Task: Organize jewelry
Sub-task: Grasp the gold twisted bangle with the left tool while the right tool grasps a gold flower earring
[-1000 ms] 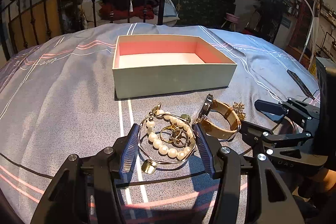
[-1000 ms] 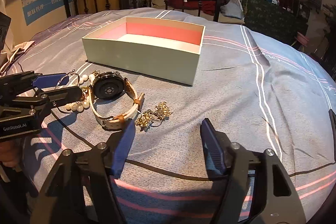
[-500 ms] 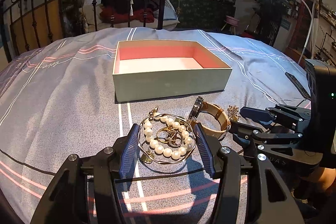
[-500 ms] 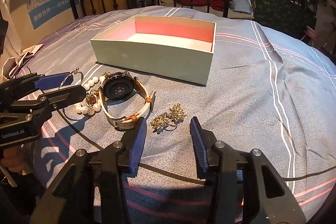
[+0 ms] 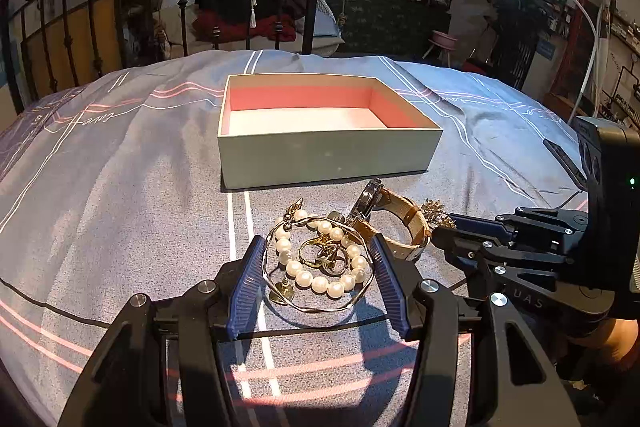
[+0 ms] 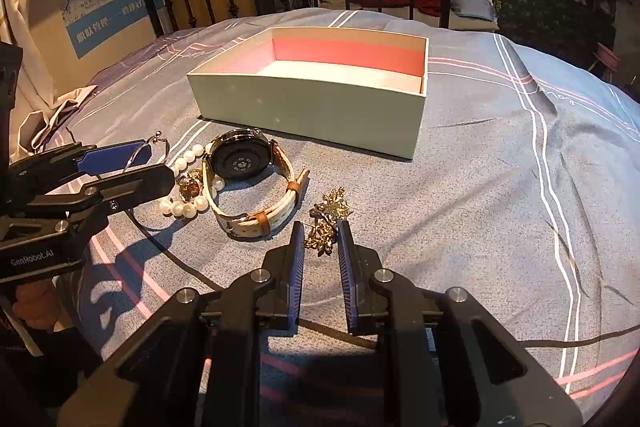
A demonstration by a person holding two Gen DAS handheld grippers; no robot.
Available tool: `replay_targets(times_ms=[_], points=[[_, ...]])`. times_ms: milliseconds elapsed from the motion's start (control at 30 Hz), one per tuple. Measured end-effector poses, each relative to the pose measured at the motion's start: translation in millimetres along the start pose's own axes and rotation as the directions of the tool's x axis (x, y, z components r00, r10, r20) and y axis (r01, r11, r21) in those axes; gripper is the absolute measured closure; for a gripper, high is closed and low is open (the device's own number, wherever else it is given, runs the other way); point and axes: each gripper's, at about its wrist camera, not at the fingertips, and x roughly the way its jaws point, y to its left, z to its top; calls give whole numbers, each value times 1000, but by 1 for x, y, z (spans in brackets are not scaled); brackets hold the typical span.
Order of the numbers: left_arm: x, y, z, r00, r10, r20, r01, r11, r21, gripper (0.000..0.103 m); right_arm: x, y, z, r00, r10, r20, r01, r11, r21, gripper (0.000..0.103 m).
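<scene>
Two grippers: both mid-grab
Left gripper (image 5: 318,277): spread around thin wavy gold bangle (image 5: 320,303) and pearls
Right gripper (image 6: 321,247): narrowed onto gold leaf-shaped earrings (image 6: 329,217), whether pinched I cannot tell
Pale green open box (image 6: 320,107): empty, waiting

The box (image 5: 328,155) stood open-topped; bare bedspread (image 6: 500,187) lay to its right, while the watch (image 6: 248,183) and pearl bracelet (image 5: 320,259) crowded its near side.
</scene>
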Motion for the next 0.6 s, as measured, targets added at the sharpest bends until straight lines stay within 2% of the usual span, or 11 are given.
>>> replay_targets(times_ms=[300,600], points=[[-1,-2,0,1000,-1,3,1,1000,1,51,-10,4,-8,1000,6,17,-6,1000,-14,87],[0,-6,1,1000,-2,1,2,1000,12,51,-18,3,-15,998,58,23,-58,998,0,87]])
